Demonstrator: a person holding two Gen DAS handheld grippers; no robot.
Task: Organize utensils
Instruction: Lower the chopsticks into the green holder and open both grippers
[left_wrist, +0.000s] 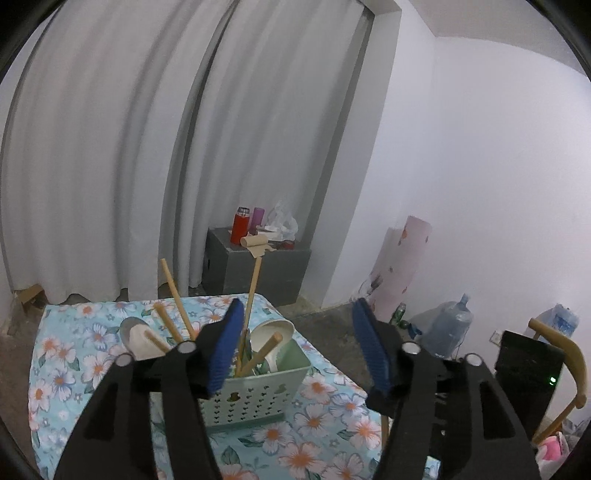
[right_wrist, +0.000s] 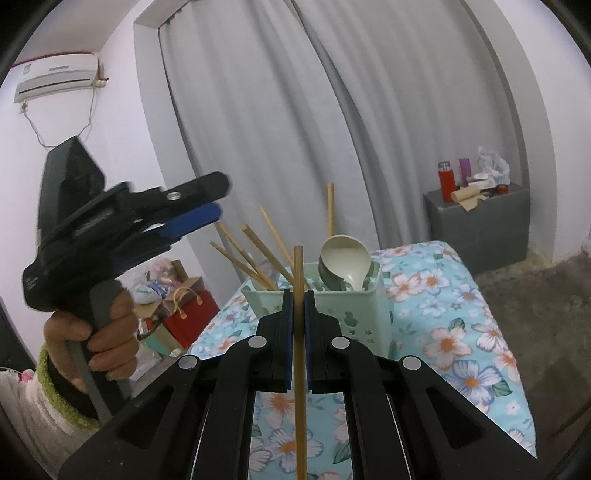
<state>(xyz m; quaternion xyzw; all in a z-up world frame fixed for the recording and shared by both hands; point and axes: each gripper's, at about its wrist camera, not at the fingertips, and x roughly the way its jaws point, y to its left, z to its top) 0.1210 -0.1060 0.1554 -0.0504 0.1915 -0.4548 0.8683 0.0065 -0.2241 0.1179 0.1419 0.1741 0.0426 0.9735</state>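
Wooden sticks fanned out of the left part of the green basket, slanting toward the upper left of the right wrist view, and a ladle filled its right part, so little open room remained above the rim. The floral bench lay bare to the right of the basket. At frame left, the left gripper hung beside the stick tips.
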